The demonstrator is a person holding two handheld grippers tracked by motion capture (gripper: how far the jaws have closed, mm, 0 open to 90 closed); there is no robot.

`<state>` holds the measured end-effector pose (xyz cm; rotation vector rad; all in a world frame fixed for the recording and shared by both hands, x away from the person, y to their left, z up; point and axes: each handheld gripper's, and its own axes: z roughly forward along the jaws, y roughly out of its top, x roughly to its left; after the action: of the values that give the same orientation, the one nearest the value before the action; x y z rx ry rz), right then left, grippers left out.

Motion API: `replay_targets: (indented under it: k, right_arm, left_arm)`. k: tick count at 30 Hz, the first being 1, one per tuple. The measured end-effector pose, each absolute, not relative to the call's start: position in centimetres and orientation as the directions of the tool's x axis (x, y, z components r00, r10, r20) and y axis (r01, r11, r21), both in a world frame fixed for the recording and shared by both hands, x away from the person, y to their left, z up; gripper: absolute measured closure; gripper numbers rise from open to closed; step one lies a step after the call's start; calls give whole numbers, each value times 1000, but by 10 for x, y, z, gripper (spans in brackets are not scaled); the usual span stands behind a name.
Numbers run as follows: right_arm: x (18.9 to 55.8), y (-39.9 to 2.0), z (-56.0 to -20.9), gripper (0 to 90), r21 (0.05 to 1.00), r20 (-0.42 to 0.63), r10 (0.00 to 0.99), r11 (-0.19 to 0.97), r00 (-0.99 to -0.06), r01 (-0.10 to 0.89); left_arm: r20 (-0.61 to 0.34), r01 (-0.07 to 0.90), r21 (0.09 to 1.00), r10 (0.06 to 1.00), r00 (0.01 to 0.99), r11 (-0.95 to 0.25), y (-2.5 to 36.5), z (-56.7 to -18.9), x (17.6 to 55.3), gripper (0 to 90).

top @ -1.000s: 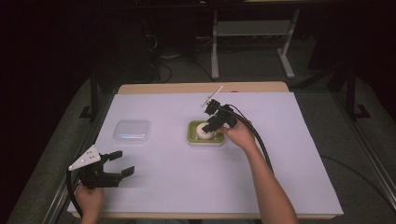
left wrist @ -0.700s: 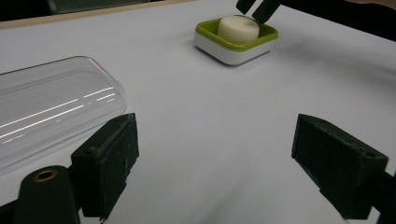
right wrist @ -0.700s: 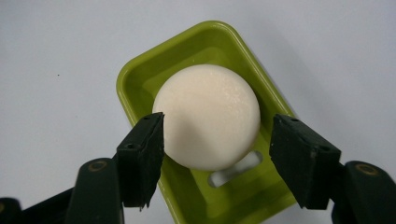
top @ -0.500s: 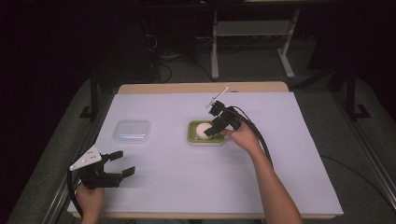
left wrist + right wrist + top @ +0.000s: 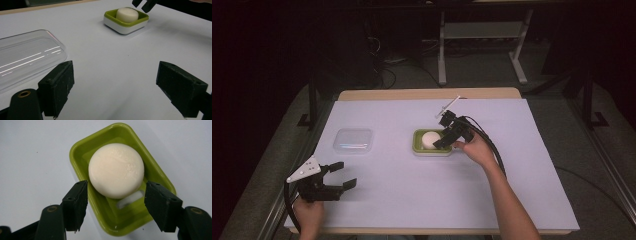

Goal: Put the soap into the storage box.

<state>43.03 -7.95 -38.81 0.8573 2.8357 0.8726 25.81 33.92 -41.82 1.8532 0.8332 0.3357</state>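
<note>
Left gripper sits at the front-left corner of the counter, jaws wide open, nothing in them. Clear lid lies just ahead of it, and swinging that hand forward could knock it. Soap rests in the green dish mid-counter. Right gripper hovers over it, jaws about soap-width apart and holding nothing. Risks: the jaw tips land on the dish rim and tip it; the round, slick soap squirts out under an off-centre squeeze.
</note>
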Motion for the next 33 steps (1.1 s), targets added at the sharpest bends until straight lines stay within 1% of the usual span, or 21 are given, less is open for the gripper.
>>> replay_targets:
  k: [11, 20, 25, 33]
  right_arm:
    - [417, -101, -389, 333, 541, 150, 536, 658, -830, 523]
    - [405, -111, -388, 327, 558, 154, 534, 647, -831, 519]
    - [401, -117, -387, 320, 549, 159, 541, 647, -826, 530]
    - [392, -133, -388, 314, 565, 170, 551, 625, -817, 539]
  left_arm:
    - [-143, 396, 888, 679, 720, -233, 338, -419, 258, 145]
    - [-143, 396, 888, 680, 719, -232, 338, -419, 259, 145]
    - [-140, 393, 889, 679, 721, -234, 338, -419, 259, 145]
    - [-133, 394, 885, 676, 725, -248, 338, -420, 259, 145]
